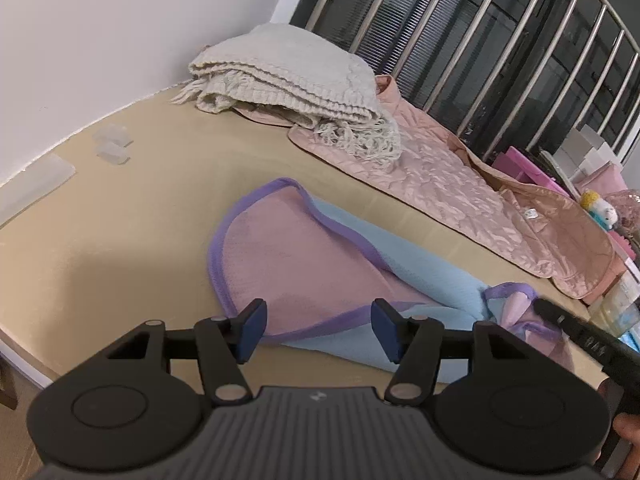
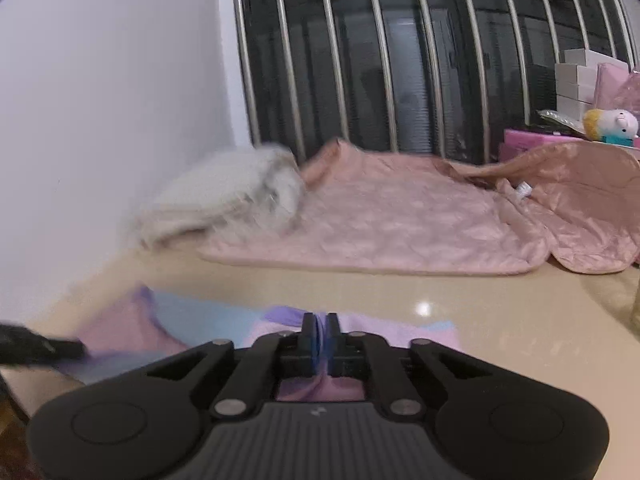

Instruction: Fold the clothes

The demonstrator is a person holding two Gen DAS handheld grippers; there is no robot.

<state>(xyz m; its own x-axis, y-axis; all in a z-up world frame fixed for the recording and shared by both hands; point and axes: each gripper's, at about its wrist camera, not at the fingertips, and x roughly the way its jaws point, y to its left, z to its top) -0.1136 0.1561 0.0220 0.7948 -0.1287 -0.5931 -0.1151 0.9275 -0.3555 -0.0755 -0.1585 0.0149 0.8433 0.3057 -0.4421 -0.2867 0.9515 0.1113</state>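
Pink-and-blue garment with purple trim (image 1: 304, 264) lying flat on beige table (image 1: 120, 240), centre of left wrist view. Left gripper (image 1: 316, 332) hovering over near hem, jaws spread, pads clear of fabric, nothing held. Right gripper (image 2: 320, 340) pinched on a fold of the same garment at its right end, blue pads nearly touching with cloth between; right wrist view blurred. Folded cream knit blanket (image 1: 288, 76) at 12 o'clock from garment, resting on edge of pink quilted cover (image 1: 460, 184) at 2 o'clock. Barred window (image 1: 500, 40) behind.
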